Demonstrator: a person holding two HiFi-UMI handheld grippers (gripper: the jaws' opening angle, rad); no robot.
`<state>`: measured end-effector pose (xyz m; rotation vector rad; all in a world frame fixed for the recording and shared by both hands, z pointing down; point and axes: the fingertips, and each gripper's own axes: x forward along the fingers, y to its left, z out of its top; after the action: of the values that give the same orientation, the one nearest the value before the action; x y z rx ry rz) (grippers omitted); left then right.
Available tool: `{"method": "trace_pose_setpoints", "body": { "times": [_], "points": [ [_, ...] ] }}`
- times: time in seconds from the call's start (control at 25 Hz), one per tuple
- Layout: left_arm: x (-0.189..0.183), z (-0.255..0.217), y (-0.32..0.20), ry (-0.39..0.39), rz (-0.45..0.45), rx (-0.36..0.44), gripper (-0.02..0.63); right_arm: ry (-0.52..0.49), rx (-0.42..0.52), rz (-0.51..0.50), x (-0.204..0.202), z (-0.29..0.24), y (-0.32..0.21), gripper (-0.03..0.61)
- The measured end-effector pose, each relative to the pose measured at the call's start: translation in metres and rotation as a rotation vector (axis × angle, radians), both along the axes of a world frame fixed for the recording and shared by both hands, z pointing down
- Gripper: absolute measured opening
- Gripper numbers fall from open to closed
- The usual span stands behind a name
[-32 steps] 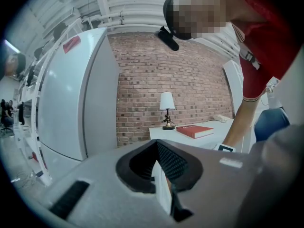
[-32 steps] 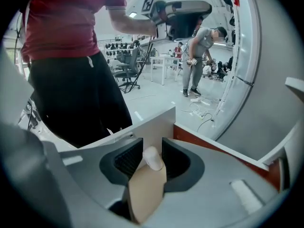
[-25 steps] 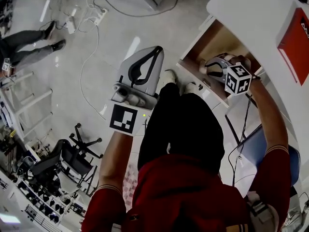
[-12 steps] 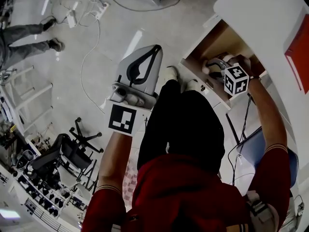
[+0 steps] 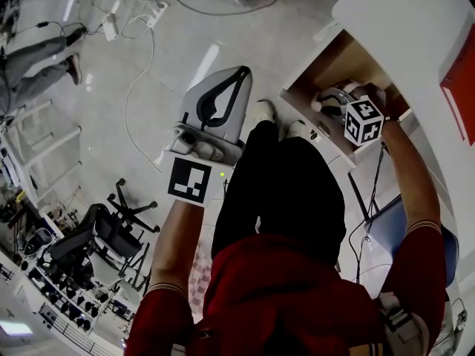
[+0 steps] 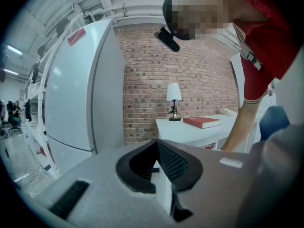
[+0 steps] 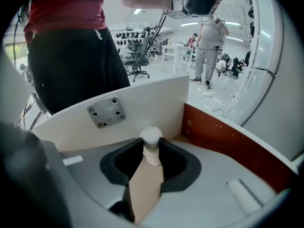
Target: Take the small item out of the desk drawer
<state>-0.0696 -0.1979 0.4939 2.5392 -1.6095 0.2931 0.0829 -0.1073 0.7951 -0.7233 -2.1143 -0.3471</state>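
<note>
The desk drawer [image 5: 326, 58] stands pulled open at the upper right, its wooden floor showing. My right gripper [image 5: 324, 99] reaches down into it. In the right gripper view a small white item [image 7: 152, 145] with a rounded cap stands upright on the drawer floor, near the drawer's white front panel [image 7: 133, 108]. My right gripper [image 7: 152, 151] has its jaws closing on the item, with the black pads touching both of its sides. My left gripper [image 5: 242, 78] hangs over the floor away from the desk, jaws shut and holding nothing; its tips meet in the left gripper view [image 6: 157, 146].
The white desk top [image 5: 415, 28] carries a red book [image 5: 462, 87] and a lamp [image 6: 174, 96]. The drawer's reddish side wall [image 7: 228, 137] is at the gripper's right. A blue chair [image 5: 386, 228], a black office chair [image 5: 111, 228], floor cables [image 5: 141, 43] and a bystander's legs [image 5: 37, 58] lie around.
My right gripper has stayed inside the drawer with hardly any shift. The left gripper has held its place. The bystander's feet at the far left have moved.
</note>
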Motion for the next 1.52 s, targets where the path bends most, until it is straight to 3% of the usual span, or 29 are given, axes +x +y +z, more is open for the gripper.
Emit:
{"method": "trace_pose_setpoints", "body": {
  "times": [0.28,0.68,0.96,1.32,1.52],
  "points": [
    [-0.001,-0.010,-0.003,0.003,0.019,0.008,0.003,-0.049,-0.030,0.157,-0.012,-0.027,-0.020,0.115],
    [0.004,-0.031,0.003,0.007,0.079,0.017,0.003,-0.198,-0.071,0.493,-0.030,-0.117,-0.037,0.115],
    [0.024,-0.052,0.014,0.012,0.154,0.022,0.003,-0.383,-0.136,0.777,-0.026,-0.214,-0.040,0.115],
    [0.069,-0.096,0.032,0.004,0.236,0.074,0.003,-0.638,-0.137,0.954,-0.008,-0.330,-0.026,0.115],
    [0.094,-0.132,0.047,0.036,0.269,0.122,0.003,-0.769,-0.186,1.112,0.012,-0.386,-0.010,0.115]
  ]
}}
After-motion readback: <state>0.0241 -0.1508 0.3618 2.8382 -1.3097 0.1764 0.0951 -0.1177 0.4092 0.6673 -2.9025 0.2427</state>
